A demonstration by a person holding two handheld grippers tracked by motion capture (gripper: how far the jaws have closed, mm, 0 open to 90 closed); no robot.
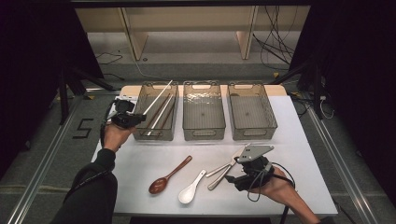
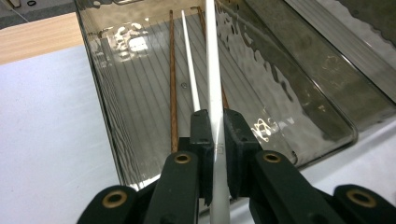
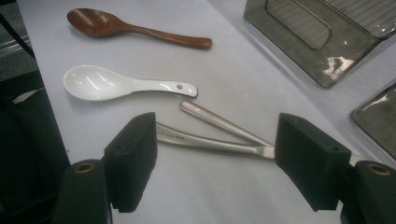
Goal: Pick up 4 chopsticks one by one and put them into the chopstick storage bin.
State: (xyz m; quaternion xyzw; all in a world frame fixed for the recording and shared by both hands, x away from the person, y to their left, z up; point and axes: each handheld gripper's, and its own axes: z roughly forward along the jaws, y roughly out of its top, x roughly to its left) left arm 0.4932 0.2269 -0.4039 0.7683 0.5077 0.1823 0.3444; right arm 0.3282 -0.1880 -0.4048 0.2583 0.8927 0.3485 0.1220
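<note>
I log a brown wooden spoon [image 1: 168, 177] and a white ceramic spoon [image 1: 191, 189] lying side by side on the white table [image 1: 140, 163], near its front edge, both bowls toward me and not touching. Middle bin [image 1: 204, 134] and right bin [image 1: 254, 133] stand beside each other at the back. Beyond the table: a wooden shelf unit [image 1: 187, 23] and loose cables [image 1: 275, 42]. A floor marking "5" [image 1: 83, 128] sits at left.
</note>
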